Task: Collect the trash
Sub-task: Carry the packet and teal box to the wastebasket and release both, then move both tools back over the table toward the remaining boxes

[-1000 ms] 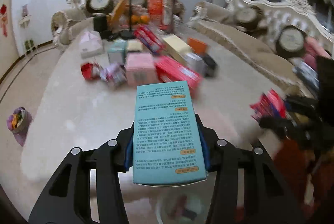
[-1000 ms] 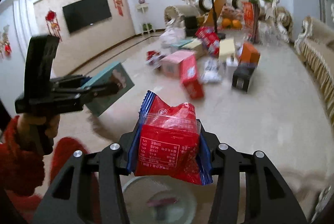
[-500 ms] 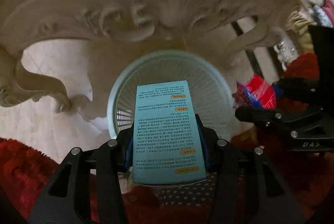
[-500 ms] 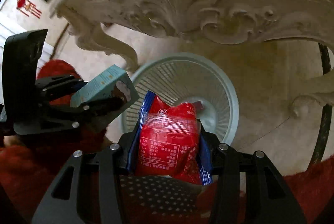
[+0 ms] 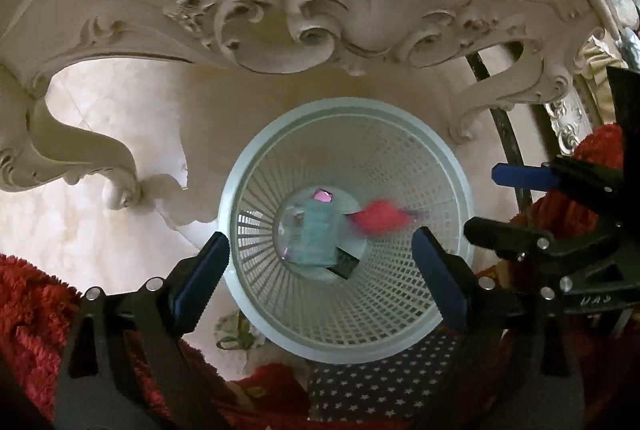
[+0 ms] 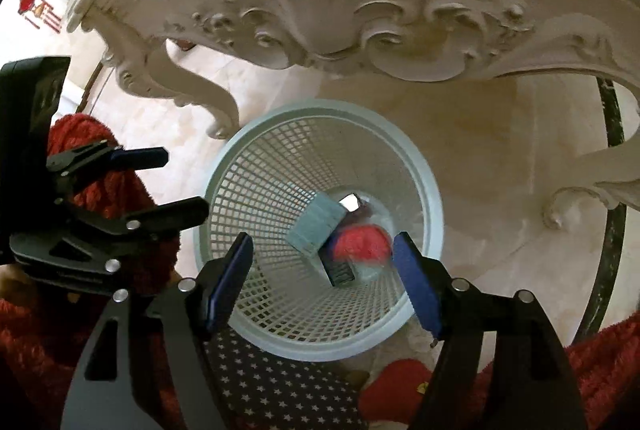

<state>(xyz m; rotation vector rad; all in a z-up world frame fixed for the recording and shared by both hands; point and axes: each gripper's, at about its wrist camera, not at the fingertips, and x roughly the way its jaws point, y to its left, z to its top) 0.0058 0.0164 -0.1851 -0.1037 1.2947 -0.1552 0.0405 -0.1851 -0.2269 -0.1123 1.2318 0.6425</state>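
Note:
A pale blue mesh waste basket stands on the floor below both grippers. A teal box lies loose at its bottom. A red snack packet is blurred in the basket, beside the box. My left gripper hangs over the basket, its jaws opening, with nothing between the pads. My right gripper is next to it over the rim, its jaws also opening and holding nothing.
A carved cream table apron and its curled legs overhang the far side of the basket. A pink wrapper and a black item lie in the basket. Red fluffy sleeves and star-patterned fabric fill the near edge.
Both grippers swung down from the table top to the basket, then opened. The teal box left the left gripper and the red packet left the right; both dropped into the basket.

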